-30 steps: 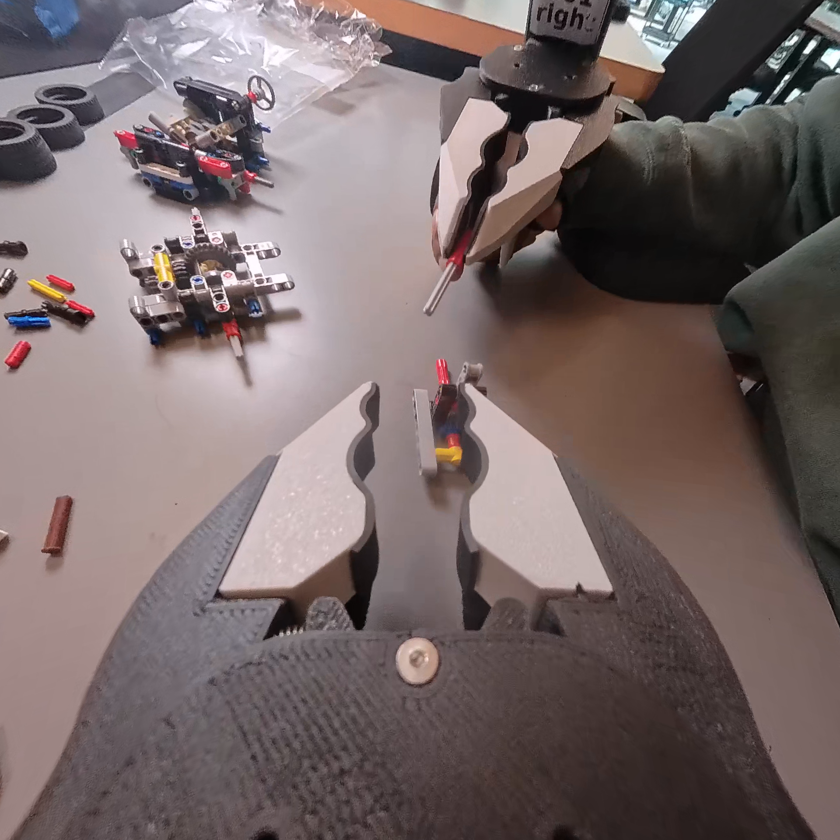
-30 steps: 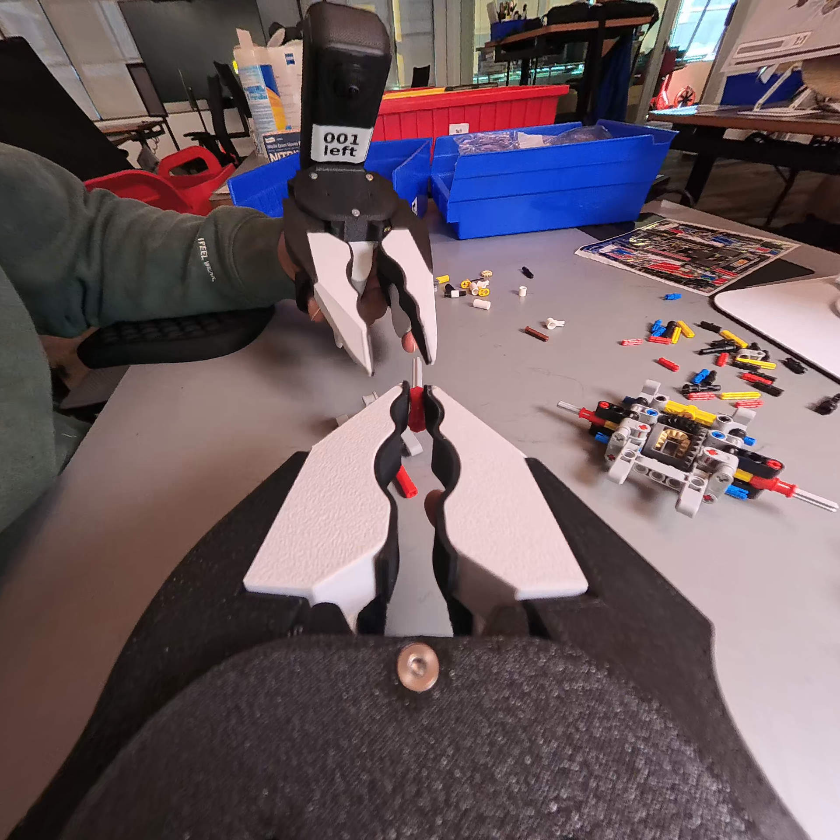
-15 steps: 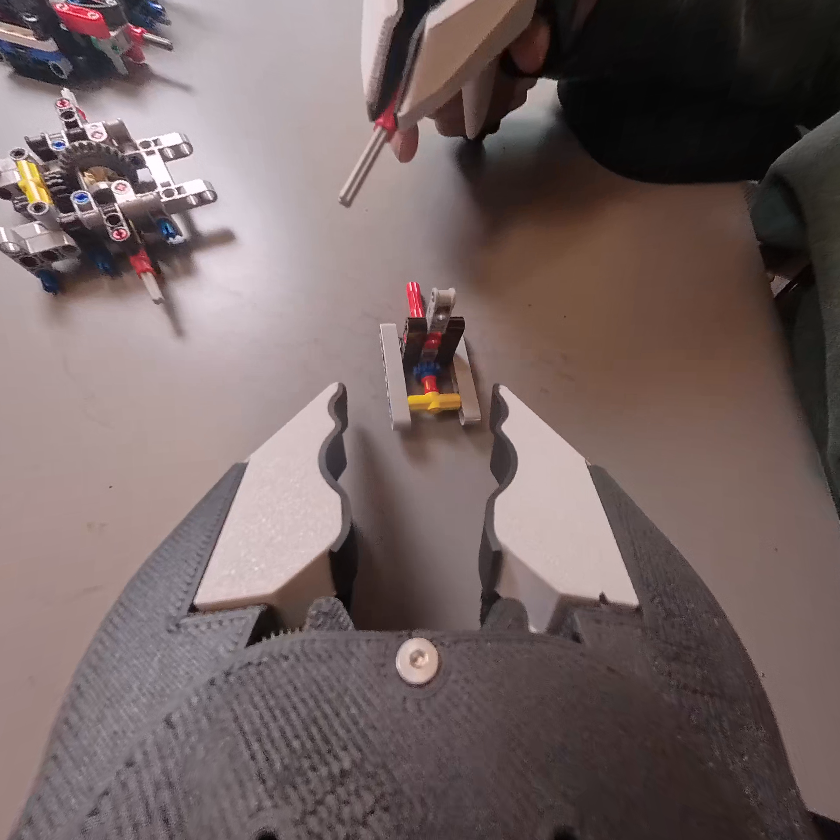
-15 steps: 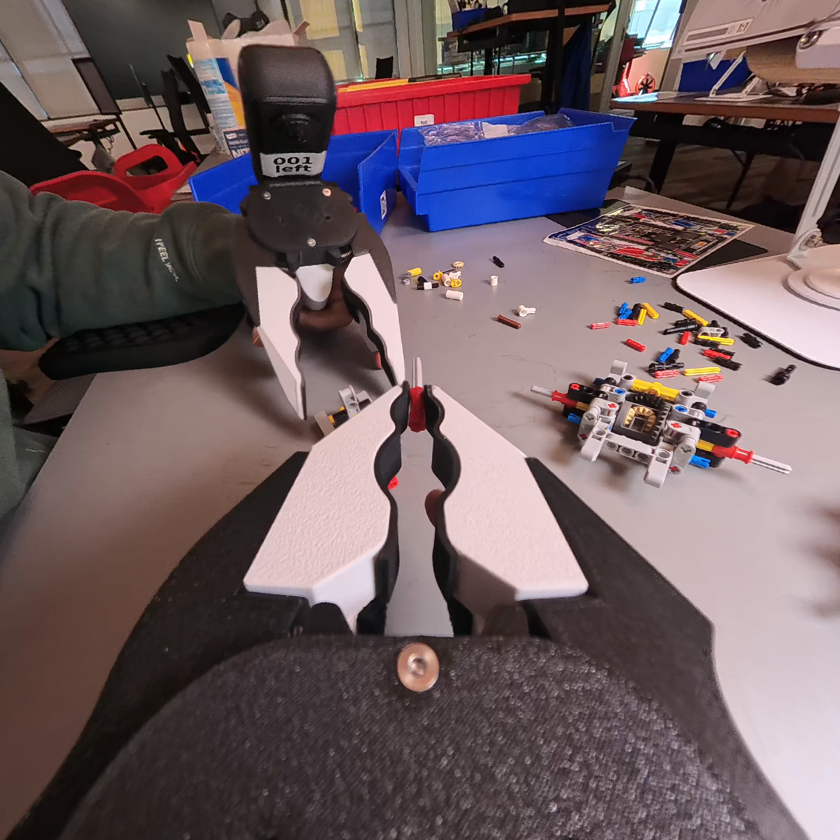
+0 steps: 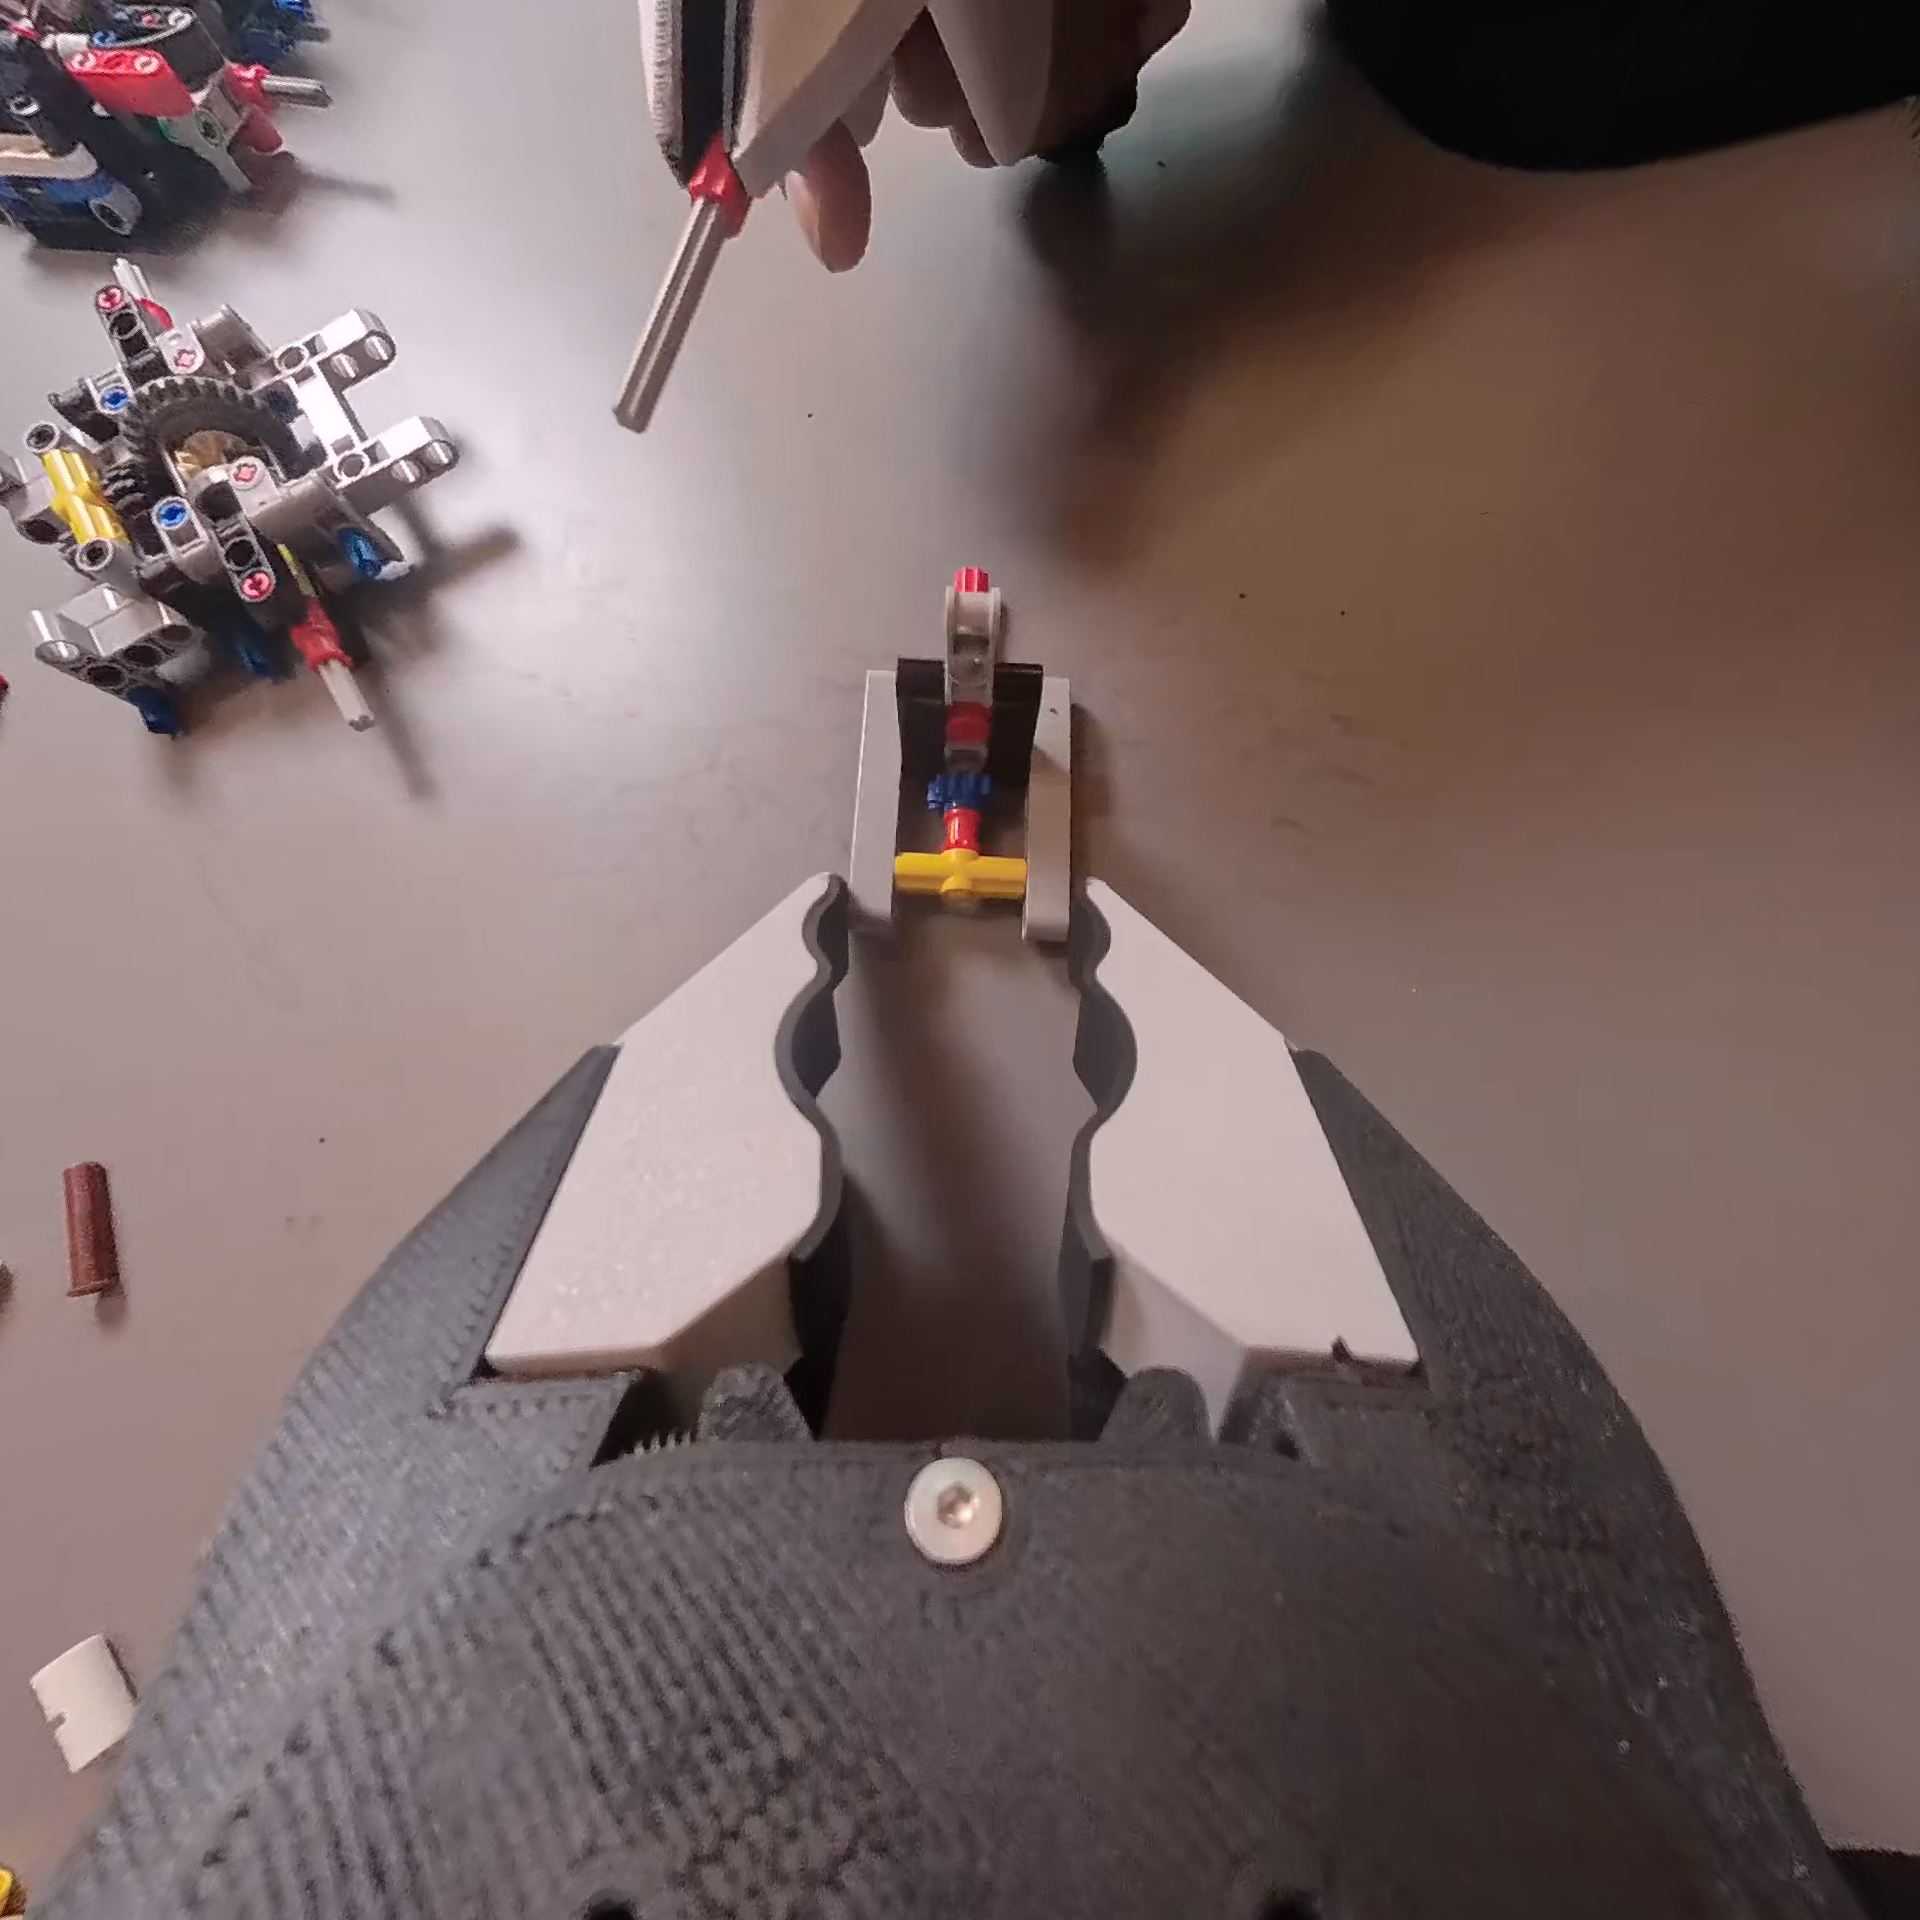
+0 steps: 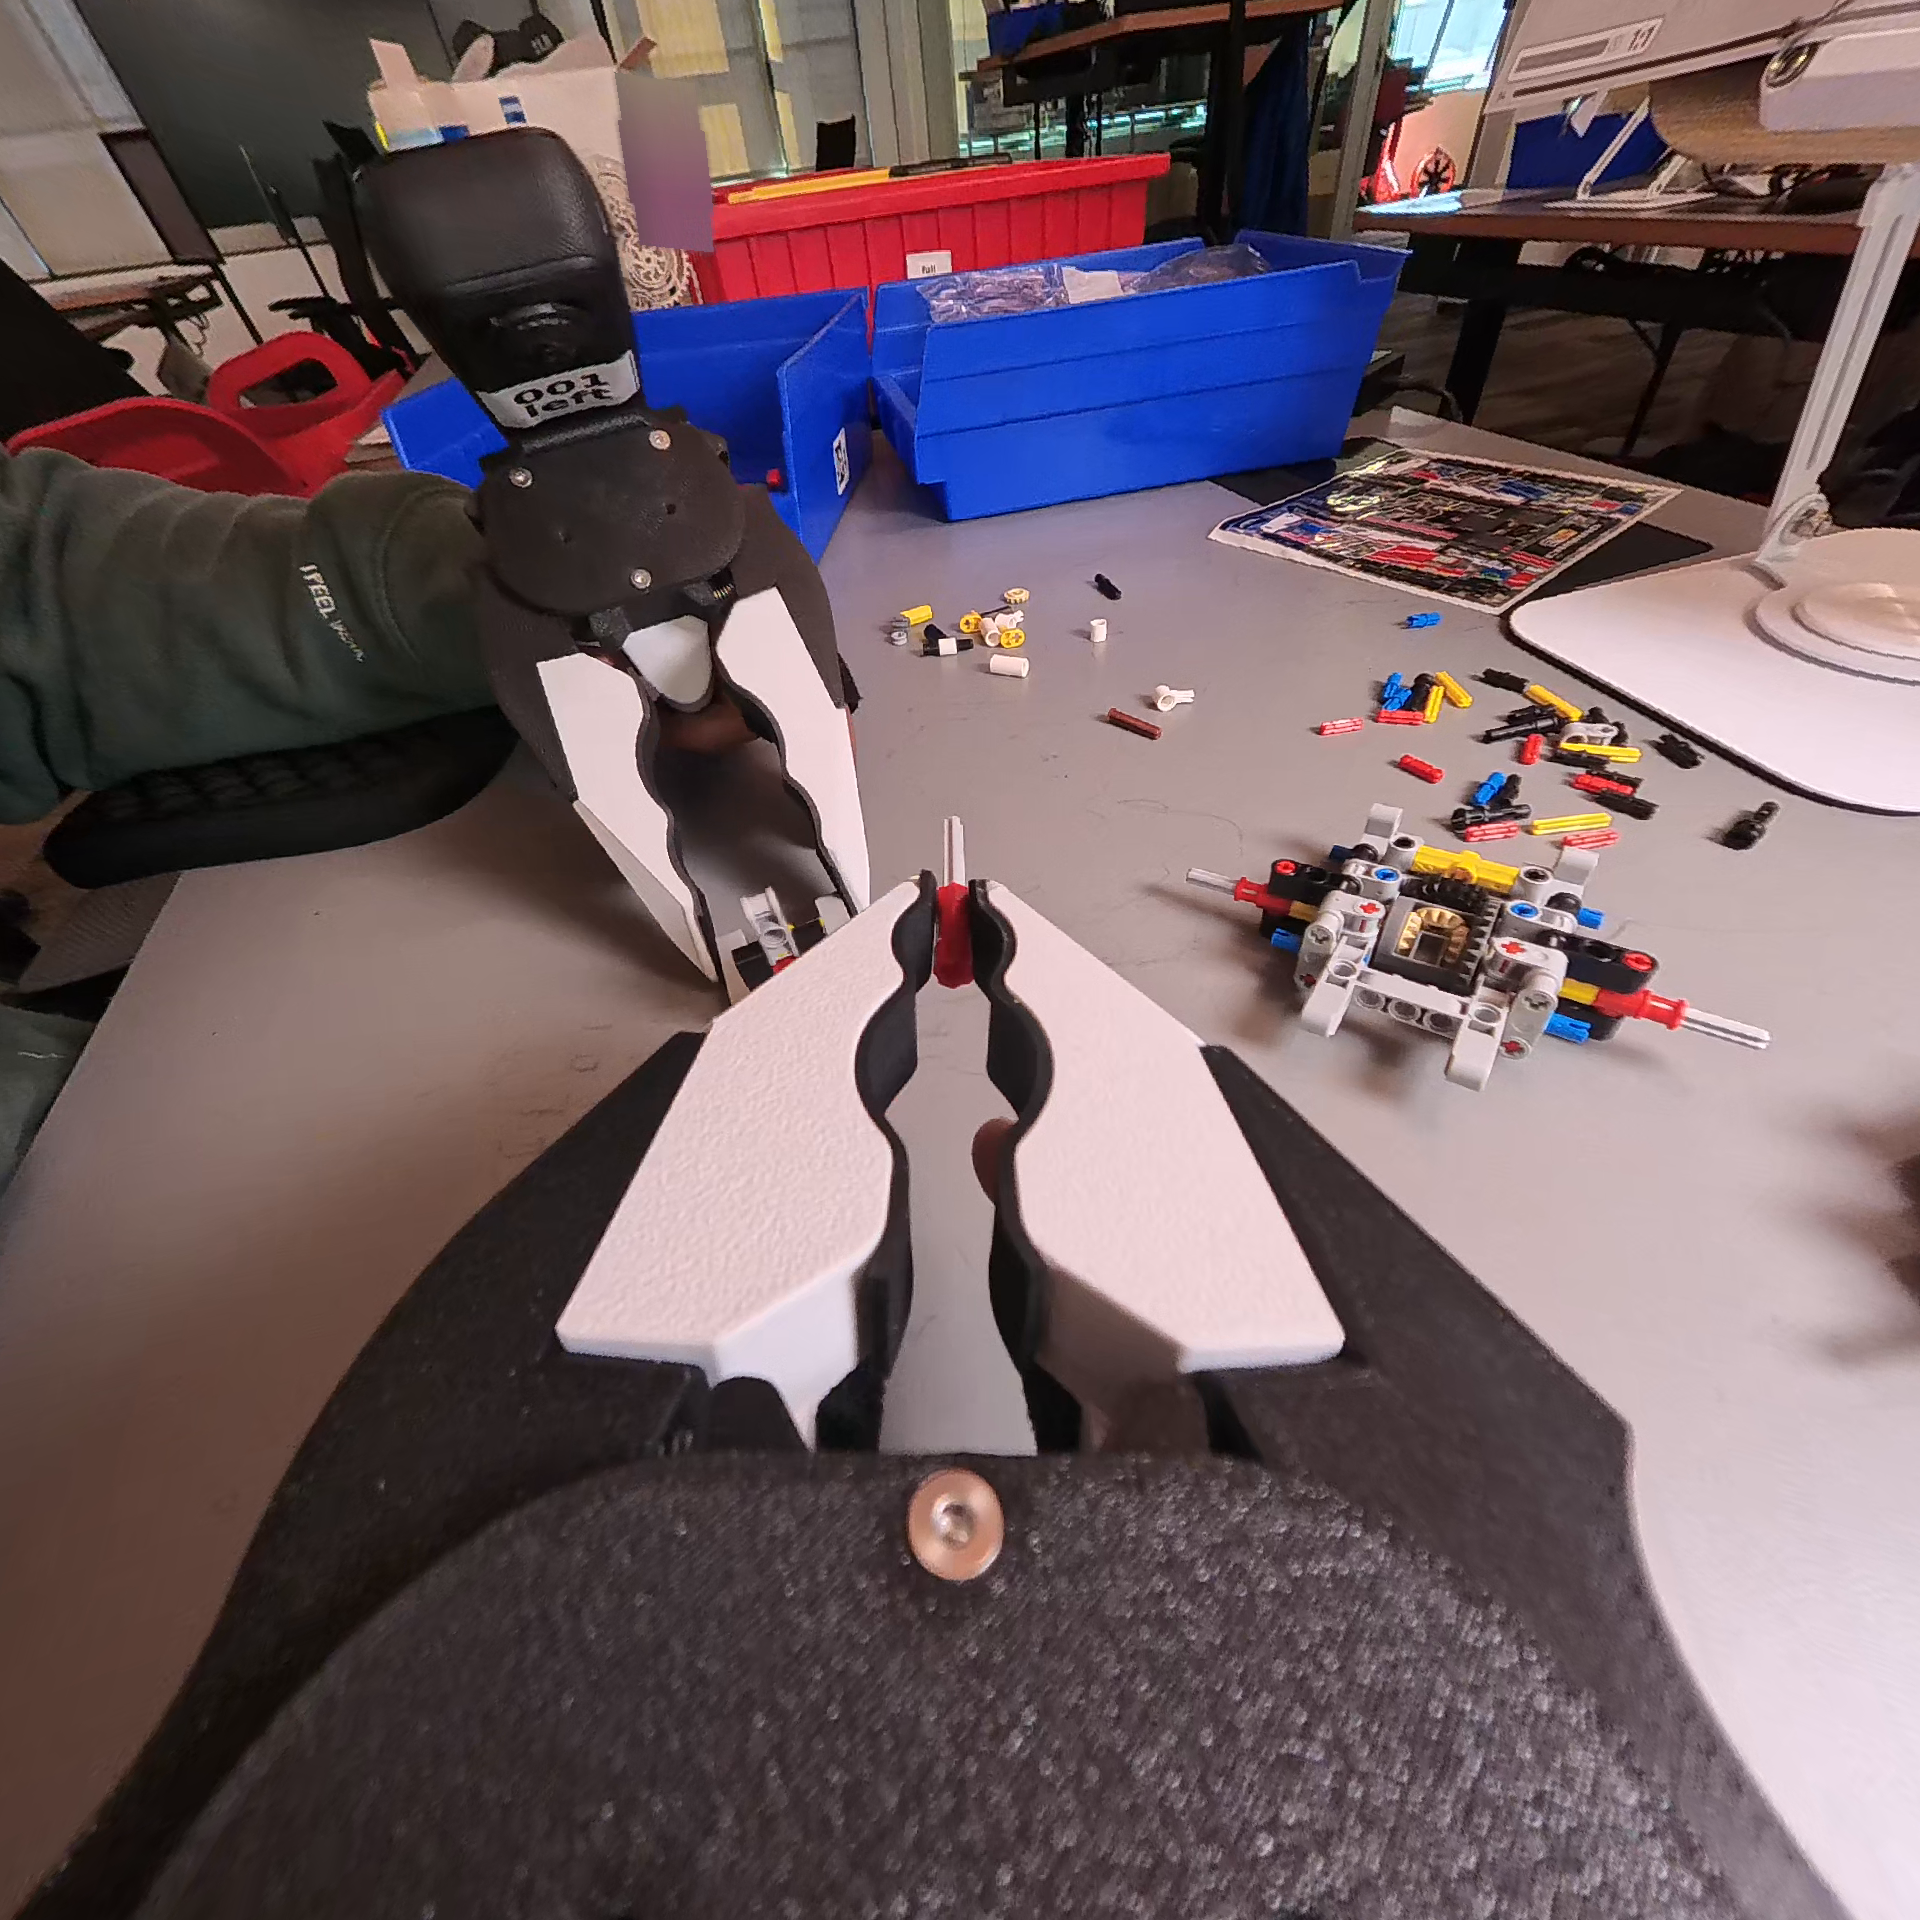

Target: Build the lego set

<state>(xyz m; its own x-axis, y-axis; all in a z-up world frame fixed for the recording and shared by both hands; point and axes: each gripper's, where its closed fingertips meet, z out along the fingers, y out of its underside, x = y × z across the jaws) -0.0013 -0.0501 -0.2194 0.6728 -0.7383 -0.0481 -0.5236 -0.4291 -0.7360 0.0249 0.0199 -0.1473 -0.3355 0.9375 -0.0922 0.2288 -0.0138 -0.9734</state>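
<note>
Gripping a red-collared grey axle (image 6: 950, 914) between the right gripper's (image 6: 948, 902) pressed pads — hovering beyond the small grey-framed assembly (image 5: 961, 800). Bracketing that assembly's near end with the left gripper's (image 5: 961, 914) part-open fingers; contact unclear.

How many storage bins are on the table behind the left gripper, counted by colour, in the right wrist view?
Blue bins: 2
Red bins: 1
Total: 3 bins
</note>
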